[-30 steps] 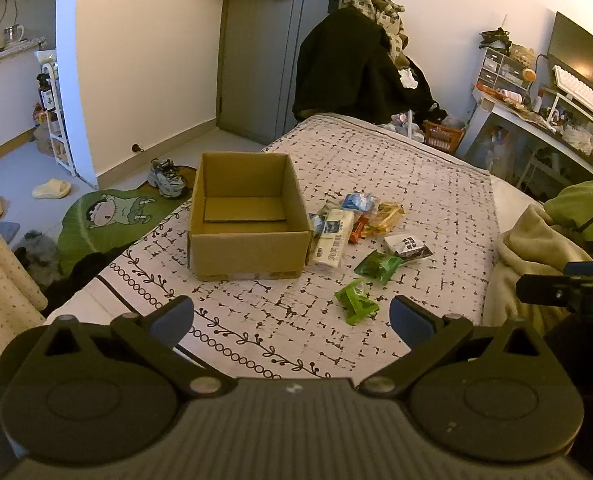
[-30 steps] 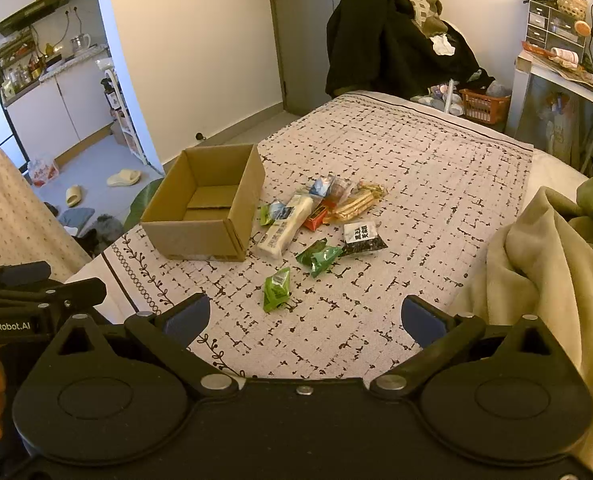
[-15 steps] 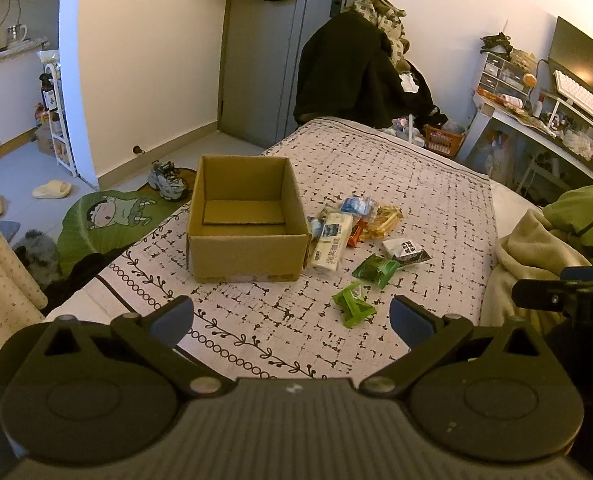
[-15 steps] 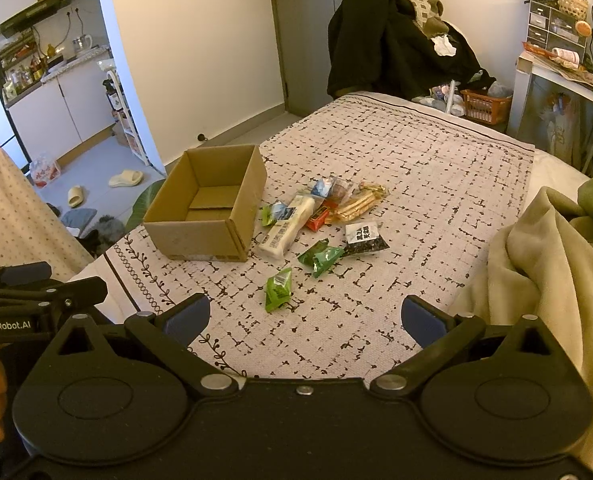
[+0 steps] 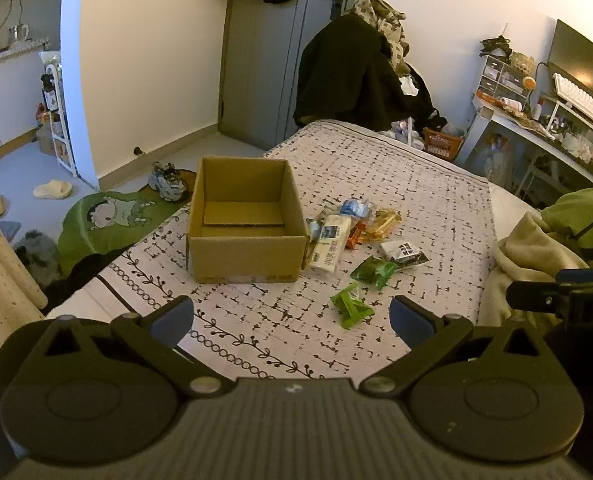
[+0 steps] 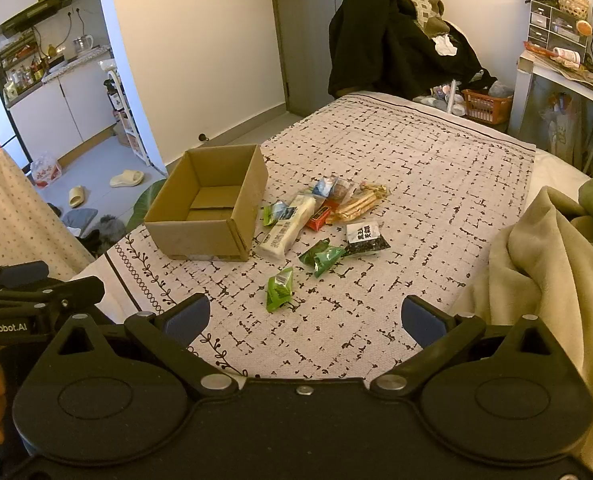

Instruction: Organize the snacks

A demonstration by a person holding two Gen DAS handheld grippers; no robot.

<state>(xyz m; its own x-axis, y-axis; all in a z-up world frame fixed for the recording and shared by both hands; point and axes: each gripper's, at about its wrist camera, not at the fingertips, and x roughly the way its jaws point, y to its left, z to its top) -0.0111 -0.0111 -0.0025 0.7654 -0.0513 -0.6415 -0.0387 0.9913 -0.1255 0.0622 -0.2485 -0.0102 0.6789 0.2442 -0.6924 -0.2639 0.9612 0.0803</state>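
Nearby on the patterned bed (image 5: 416, 184): open cardboard box (image 5: 244, 224), upright, no snacks inside, with a heap of snacks just to its right, among them a long pale packet (image 5: 330, 243) close against the box's side, a black-and-white packet (image 6: 363, 238), a dark green packet (image 6: 321, 257) and a bright green packet (image 6: 279, 290) lying nearest, apart from the rest. Both held above the bed's near edge: left tool (image 5: 292, 318) and right tool (image 6: 306, 318), fingers spread wide, gripping nothing, well short of the snacks.
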